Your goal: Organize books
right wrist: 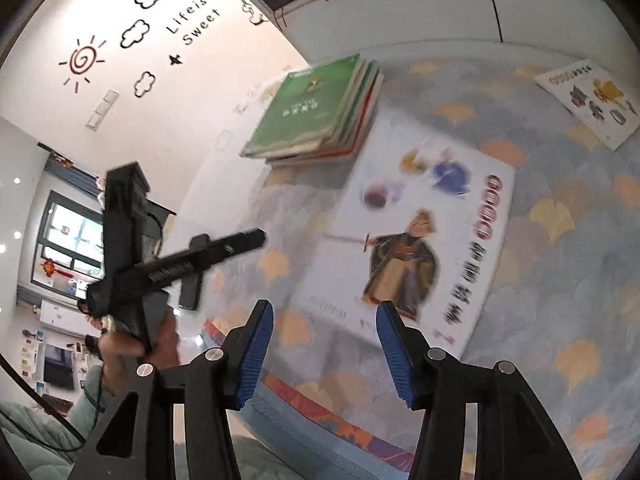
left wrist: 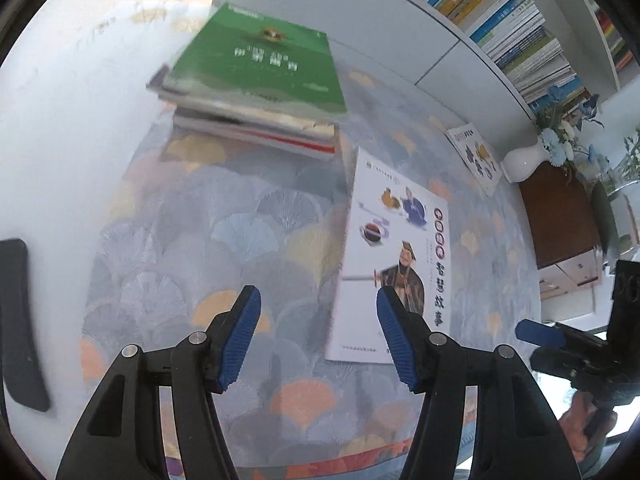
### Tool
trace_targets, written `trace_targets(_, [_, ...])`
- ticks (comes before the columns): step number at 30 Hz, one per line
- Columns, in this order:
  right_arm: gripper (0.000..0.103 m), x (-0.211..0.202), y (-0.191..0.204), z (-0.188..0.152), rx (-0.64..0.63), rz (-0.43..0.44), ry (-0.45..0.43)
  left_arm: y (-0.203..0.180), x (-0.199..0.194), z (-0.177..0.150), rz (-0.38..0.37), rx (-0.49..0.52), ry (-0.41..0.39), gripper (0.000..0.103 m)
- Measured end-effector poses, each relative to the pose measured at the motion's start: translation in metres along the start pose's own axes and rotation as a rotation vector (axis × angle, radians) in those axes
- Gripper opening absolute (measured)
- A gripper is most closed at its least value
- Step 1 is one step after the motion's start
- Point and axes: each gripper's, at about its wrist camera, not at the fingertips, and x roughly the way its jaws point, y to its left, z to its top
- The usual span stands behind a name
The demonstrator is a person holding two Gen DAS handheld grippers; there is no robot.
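Note:
A stack of books topped by a green book (left wrist: pixel 260 68) (right wrist: pixel 308 108) lies at the far left of a table with a fan-patterned cloth (left wrist: pixel 224 216) (right wrist: pixel 560 264). A white picture book with a robed figure (left wrist: pixel 396 248) (right wrist: pixel 416 224) lies flat in the middle. A smaller white book (left wrist: pixel 474 158) (right wrist: pixel 592 100) lies at the far right. My left gripper (left wrist: pixel 318 338) hovers open above the cloth near the white book's front edge, nothing between its blue pads. My right gripper (right wrist: pixel 324 346) is open and empty over the table's front edge. The left gripper's body (right wrist: pixel 168 268) shows in the right wrist view.
White shelves full of upright books (left wrist: pixel 516 32) run along the back. A white vase with blue flowers (left wrist: pixel 524 160) stands on a brown cabinet (left wrist: pixel 560 212) at the right. A dark flat object (left wrist: pixel 18 320) lies at the left. A hand (right wrist: pixel 132 348) holds the left gripper.

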Motion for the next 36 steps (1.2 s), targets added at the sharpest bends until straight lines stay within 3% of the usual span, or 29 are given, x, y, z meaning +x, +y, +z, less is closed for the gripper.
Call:
trace_targets(2, [0.054,0.003,-0.011,-0.005,0.040,-0.038,-0.013,-0.007,0.014,-0.003,-0.017,0.013,0.029,0.057])
trace_targets(4, [0.054,0.012,-0.033,-0.011,0.097,-0.134,-0.009,-0.015,0.031,-0.003,-0.039,0.042,0.072,0.057])
trace_targets(6, [0.052,0.024,-0.050,-0.015,0.146,-0.173,-0.005,-0.024,0.050,-0.004,-0.016,0.067,0.114,0.057])
trace_targets(9, [0.041,0.036,-0.070,-0.020,0.204,-0.198,-0.011,-0.036,0.074,-0.006,0.046,0.096,0.170,0.053])
trace_targets(13, [0.035,0.047,-0.086,-0.023,0.251,-0.267,-0.033,-0.042,0.087,-0.012,0.067,0.139,0.190,0.038])
trace_targets(15, [0.034,0.057,-0.089,-0.024,0.263,-0.313,-0.018,-0.047,0.088,-0.013,0.084,0.170,0.177,0.038])
trace_targets(23, [0.035,0.076,-0.084,-0.020,0.253,-0.283,-0.005,-0.048,0.090,-0.011,0.089,0.196,0.177,0.038])
trace_targets(29, [0.035,0.082,-0.081,-0.022,0.233,-0.283,-0.015,-0.051,0.092,-0.010,0.038,0.181,0.173,0.039])
trace_targets(32, [0.035,0.080,-0.086,-0.024,0.266,-0.252,-0.030,-0.036,0.082,-0.005,-0.083,0.078,0.169,0.039])
trace_targets(36, [0.035,0.075,-0.096,-0.028,0.312,-0.196,-0.044,-0.021,0.055,0.005,-0.366,-0.057,0.129,0.039])
